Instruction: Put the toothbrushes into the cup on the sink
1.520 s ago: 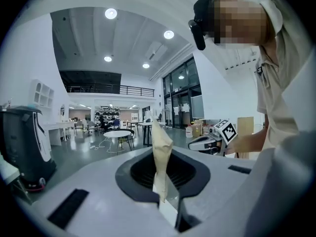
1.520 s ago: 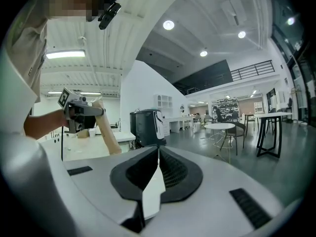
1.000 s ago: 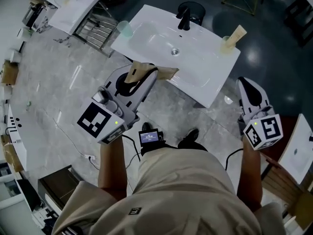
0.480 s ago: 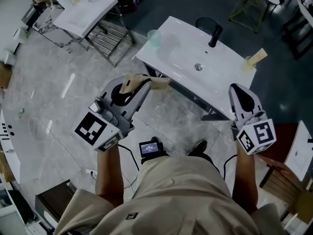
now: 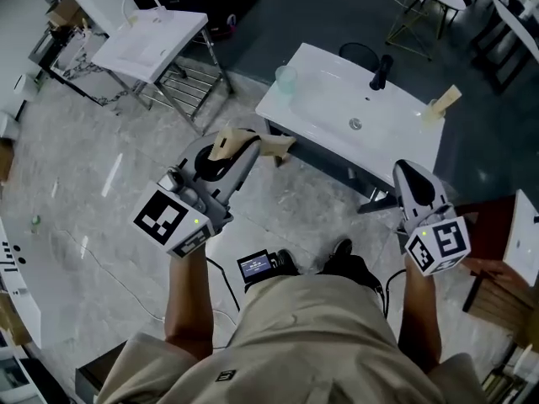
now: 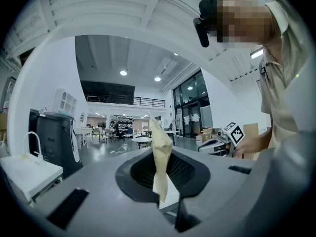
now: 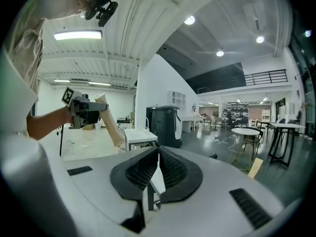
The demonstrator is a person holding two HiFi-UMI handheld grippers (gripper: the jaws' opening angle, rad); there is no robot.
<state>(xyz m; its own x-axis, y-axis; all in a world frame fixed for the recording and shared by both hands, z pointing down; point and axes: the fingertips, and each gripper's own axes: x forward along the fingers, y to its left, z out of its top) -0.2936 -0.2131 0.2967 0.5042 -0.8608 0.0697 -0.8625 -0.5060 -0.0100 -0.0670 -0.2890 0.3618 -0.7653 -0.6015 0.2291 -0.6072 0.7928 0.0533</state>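
White sink (image 5: 324, 112): clear cup (image 5: 286, 77) left corner, black faucet (image 5: 382, 71), beige packet (image 5: 444, 99) right.

From my feed, the sink (image 5: 324, 108) stood ahead of me and to the right, on the floor (image 5: 101, 183). The cup (image 5: 286, 76) sat on its far left corner, the faucet (image 5: 381, 71) at its far edge, and a second toothbrush (image 5: 444, 99) leaned at its right corner. The left gripper (image 5: 240, 146) hung just off the sink's near left corner, a toothbrush (image 5: 274, 146) crosswise between its fingers (image 6: 136, 177). The right gripper (image 5: 408, 171) was before the near right corner. A second sink (image 5: 147, 36) stood well behind, to the left.
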